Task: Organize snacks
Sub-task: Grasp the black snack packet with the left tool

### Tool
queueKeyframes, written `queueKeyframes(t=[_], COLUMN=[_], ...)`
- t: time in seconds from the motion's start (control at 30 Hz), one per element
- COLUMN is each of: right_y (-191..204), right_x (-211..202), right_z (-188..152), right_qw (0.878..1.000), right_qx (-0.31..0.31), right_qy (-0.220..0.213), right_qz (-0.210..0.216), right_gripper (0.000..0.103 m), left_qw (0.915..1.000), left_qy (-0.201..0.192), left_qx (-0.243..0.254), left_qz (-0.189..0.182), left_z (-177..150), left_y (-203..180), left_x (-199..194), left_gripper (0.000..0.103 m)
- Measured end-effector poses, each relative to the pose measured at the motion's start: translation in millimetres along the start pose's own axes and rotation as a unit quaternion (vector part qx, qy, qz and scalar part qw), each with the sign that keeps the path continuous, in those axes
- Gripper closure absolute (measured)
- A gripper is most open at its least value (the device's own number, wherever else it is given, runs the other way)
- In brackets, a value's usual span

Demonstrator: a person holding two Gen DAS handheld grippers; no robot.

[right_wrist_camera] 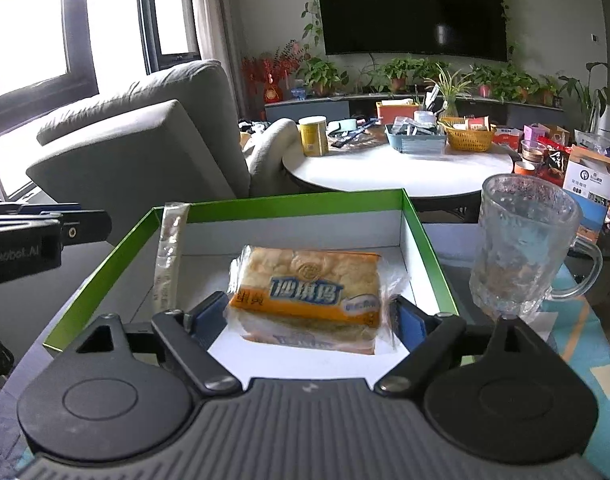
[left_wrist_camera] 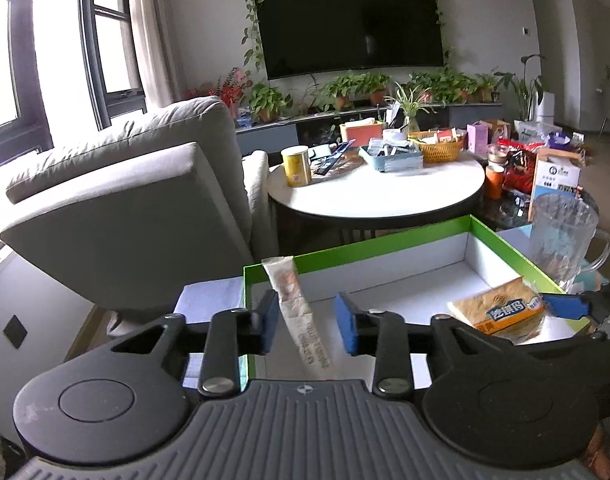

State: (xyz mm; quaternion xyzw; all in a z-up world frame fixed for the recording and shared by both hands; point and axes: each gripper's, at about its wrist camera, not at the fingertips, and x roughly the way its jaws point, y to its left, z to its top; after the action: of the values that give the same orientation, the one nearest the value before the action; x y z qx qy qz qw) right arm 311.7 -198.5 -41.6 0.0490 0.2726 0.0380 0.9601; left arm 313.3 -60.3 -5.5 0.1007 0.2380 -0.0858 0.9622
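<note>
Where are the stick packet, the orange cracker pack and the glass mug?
stick packet [left_wrist_camera: 295, 312], left wrist view, printed middle between the jaws.
orange cracker pack [right_wrist_camera: 305, 296], right wrist view, blue label on its front.
glass mug [right_wrist_camera: 521, 248], right wrist view, textured body.

The left gripper [left_wrist_camera: 309, 318] tilts downward, jaws apart. The right gripper [right_wrist_camera: 311, 318] tilts likewise, its pads [right_wrist_camera: 209, 318] seemingly clamped.

We read little here. The orange snack packet [right_wrist_camera: 305, 296] carries large blue-and-white Chinese characters across its front, with more on the yellow band at its left — too soft for us to spell out. The other gripper's black body [right_wrist_camera: 21, 248] shows pale lettering ending "Robot.AI". The slim sachet [left_wrist_camera: 301, 320] bears dark print — illegible to us.
</note>
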Motion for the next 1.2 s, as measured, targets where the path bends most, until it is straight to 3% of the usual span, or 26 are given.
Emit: queueKeyframes(t=[0.23,0.5,0.67,1.0,1.13,1.2], right_y=[0.1,-7.7,-15.3,-15.5,-19.3,-22.3], right_x=[-5.5,-40.0,-68.8,-116.0,-136.6,-145.6], right_z=[-3.3,-7.0,-16.5,-49.2,-68.6,-81.1], right_qw=[1.000,0.999,0.998,0.999,1.000,1.000], right_qx=[0.013,0.035,0.056,0.032,0.018,0.018], right_qy=[0.008,-0.003,-0.009,-0.011,-0.004,0.006], right_qz=[0.003,0.015,0.029,0.019,0.015,0.019], right_gripper=[0.057,0.057,0.057,0.057,0.057,0.057], left_qw=[0.9999,0.9985,0.9969,0.9936,0.9922,0.9916], left_qy=[0.008,0.014,0.033,0.107,0.111,0.111], left_qx=[0.005,-0.029,-0.047,-0.028,-0.047,-0.058], left_qz=[0.012,0.044,0.055,0.026,0.033,0.033], left_z=[-3.1,-13.3,-36.5,-99.3,-112.4,-115.9], left_y=[-0.3,32.9,53.3,49.4,52.8,55.4], left_x=[-8.5,-36.0,-54.5,-48.5,-42.1,-39.1], left_gripper=[0.067,0.064,0.062,0.062,0.061,0.056])
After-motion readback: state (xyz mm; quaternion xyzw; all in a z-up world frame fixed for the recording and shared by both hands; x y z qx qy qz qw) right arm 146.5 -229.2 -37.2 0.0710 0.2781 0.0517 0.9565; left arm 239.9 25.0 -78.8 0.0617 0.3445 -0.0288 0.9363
